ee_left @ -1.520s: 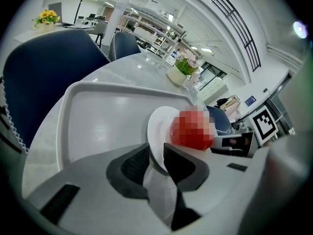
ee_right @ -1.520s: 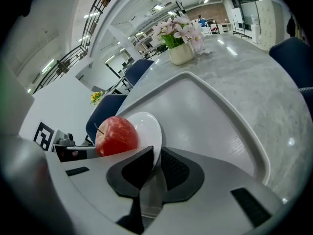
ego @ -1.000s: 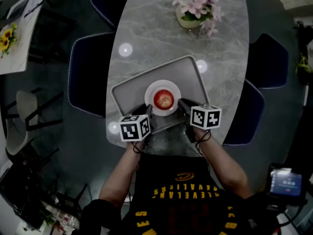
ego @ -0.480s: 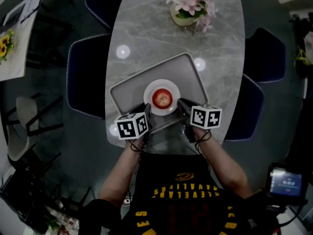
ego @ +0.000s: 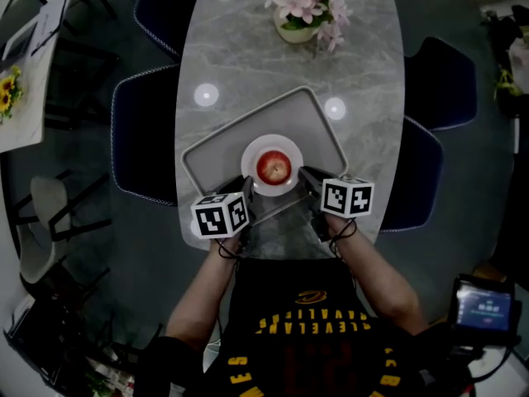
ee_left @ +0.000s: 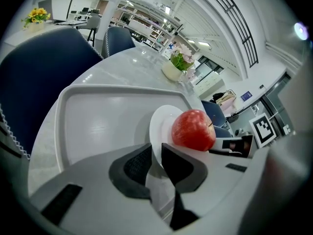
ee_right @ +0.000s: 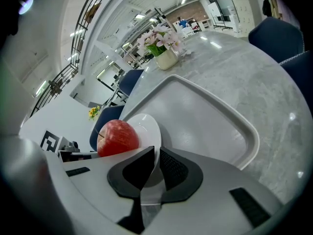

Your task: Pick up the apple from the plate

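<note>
A red apple (ego: 274, 168) (ee_left: 193, 130) (ee_right: 117, 137) rests on a small white plate (ego: 252, 151) (ee_left: 159, 126) (ee_right: 149, 126). The plate is over a grey tray (ego: 310, 122) (ee_left: 98, 116) (ee_right: 195, 111) at the near end of the marble table. My left gripper (ego: 250, 187) (ee_left: 156, 155) is at the plate's near left rim, shut on that rim. At the near right rim my right gripper (ego: 304, 174) (ee_right: 157, 160) pinches the plate the same way. Whether the plate is off the tray I cannot tell.
A vase of pink flowers (ego: 302, 11) stands at the far end of the oval table (ego: 248, 48). Dark blue chairs flank it on the left (ego: 140, 131) and on the right (ego: 434, 81). The tray's raised lip (ego: 188, 165) runs close by the plate.
The head view has drifted, so the table and vase sit a little further left. Both grippers stay at the plate's rim; the left marker cube has edged slightly left.
</note>
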{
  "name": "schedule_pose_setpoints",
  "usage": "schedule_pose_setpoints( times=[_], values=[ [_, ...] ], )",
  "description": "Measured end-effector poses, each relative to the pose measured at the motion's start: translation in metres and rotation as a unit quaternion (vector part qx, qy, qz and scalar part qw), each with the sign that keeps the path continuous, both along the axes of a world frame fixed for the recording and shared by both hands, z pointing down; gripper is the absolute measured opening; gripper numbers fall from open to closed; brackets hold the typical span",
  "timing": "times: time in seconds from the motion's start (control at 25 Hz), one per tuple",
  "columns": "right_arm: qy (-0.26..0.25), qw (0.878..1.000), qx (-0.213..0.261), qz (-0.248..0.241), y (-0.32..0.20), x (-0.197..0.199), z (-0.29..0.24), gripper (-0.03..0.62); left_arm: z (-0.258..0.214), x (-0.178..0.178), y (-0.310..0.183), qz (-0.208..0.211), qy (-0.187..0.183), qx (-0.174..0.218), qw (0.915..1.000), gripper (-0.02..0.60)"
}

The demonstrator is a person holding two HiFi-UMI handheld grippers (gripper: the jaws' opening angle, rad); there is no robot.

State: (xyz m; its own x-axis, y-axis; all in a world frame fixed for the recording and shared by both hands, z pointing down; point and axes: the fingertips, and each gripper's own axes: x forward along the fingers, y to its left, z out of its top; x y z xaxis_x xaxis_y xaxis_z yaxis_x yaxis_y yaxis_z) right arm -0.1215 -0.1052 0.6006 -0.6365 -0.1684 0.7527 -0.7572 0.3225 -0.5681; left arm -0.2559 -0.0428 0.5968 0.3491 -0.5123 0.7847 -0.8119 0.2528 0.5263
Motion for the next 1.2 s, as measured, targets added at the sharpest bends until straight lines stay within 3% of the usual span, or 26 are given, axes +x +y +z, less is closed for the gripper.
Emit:
schedule_pose_setpoints(
  times=[0.48,1.2],
  values=[
    [-0.011,1.0,0.0,0.021,0.018,0.039,-0.019,0.041,-0.022,0.036,0.009,0.028,-0.001,0.01,0.9995,0.061],
    [-0.014,0.998,0.006,0.066,0.055,0.159,-0.025,0.041,-0.03,0.152,0.035,0.082,-0.005,0.012,0.9966,0.061]
  ],
)
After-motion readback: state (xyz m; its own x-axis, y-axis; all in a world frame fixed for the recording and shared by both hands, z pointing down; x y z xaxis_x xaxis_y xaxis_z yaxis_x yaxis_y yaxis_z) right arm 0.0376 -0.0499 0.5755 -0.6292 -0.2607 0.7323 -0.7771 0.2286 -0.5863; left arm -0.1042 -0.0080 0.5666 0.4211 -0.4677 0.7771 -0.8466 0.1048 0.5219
